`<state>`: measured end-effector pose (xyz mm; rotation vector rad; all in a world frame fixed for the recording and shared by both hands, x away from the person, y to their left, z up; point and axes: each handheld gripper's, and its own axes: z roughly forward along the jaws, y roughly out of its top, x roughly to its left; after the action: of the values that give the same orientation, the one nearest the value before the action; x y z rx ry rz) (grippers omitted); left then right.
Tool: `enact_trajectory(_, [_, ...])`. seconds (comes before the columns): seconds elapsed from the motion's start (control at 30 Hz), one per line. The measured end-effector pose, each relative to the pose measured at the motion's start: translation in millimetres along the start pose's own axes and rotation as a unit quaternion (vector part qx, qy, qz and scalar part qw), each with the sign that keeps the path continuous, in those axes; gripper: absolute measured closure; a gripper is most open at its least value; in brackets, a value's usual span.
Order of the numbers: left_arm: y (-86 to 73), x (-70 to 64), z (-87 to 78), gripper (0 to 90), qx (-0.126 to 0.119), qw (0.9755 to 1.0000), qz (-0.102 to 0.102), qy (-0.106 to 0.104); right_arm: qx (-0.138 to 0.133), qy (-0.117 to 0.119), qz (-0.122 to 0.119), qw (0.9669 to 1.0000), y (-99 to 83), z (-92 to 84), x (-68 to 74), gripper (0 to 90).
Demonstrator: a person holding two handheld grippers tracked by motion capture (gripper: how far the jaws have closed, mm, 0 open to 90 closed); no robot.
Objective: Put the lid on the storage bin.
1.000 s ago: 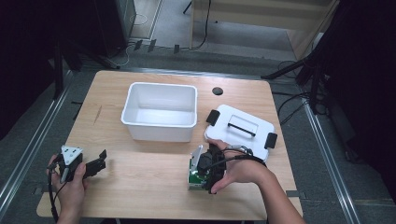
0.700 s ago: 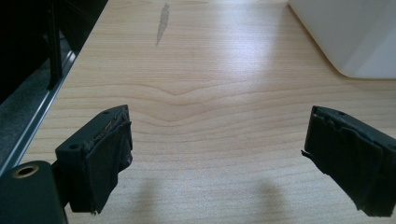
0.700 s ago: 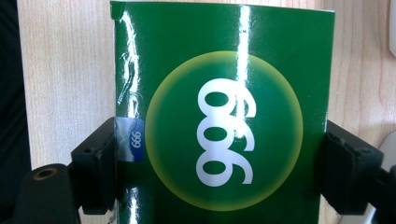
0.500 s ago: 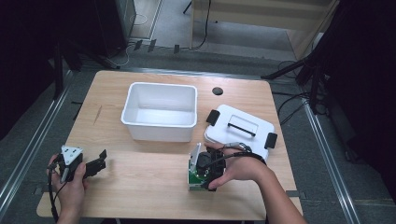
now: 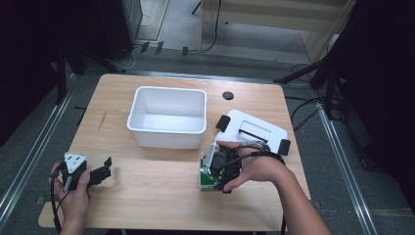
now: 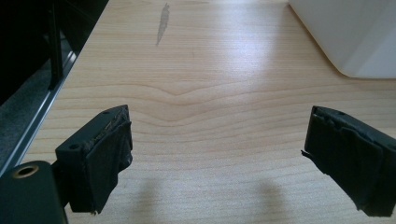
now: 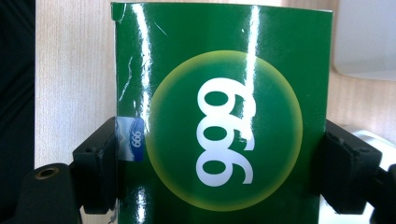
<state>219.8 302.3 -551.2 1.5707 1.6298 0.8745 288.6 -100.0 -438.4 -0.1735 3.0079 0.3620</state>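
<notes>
Each hand grips a black two-jaw tool. The left gripper [image 5: 93,172] carries a grey three-cornered plate on top and a black cable looping below. Its jaws wear worn, frayed black pads [image 6: 106,156] and one round brass-rimmed hole. The right gripper [image 5: 221,169] trails black cable too. Forearms are bare.

A light wooden table [image 5: 147,196] fills the middle of the high view. On it, upper middle, sits a white tub [image 5: 168,116]. To its right lie a white lid [image 5: 254,129] and a small black disc [image 5: 227,95].
</notes>
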Motion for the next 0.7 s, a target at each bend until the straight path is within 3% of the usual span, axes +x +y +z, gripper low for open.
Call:
enact_trajectory(0.2, [0.0,-0.1,0.0,8.3,0.000,1.0000,0.000,0.001,-0.008,0.000,0.013,0.9999,-1.1,-12.7,-9.2,16.4])
enact_trajectory(0.7, [0.0,-0.1,0.1,8.3,-0.001,1.0000,0.000,0.001,-0.013,-0.012,0.012,0.9998,1.2,-42.0,-31.6,16.5])
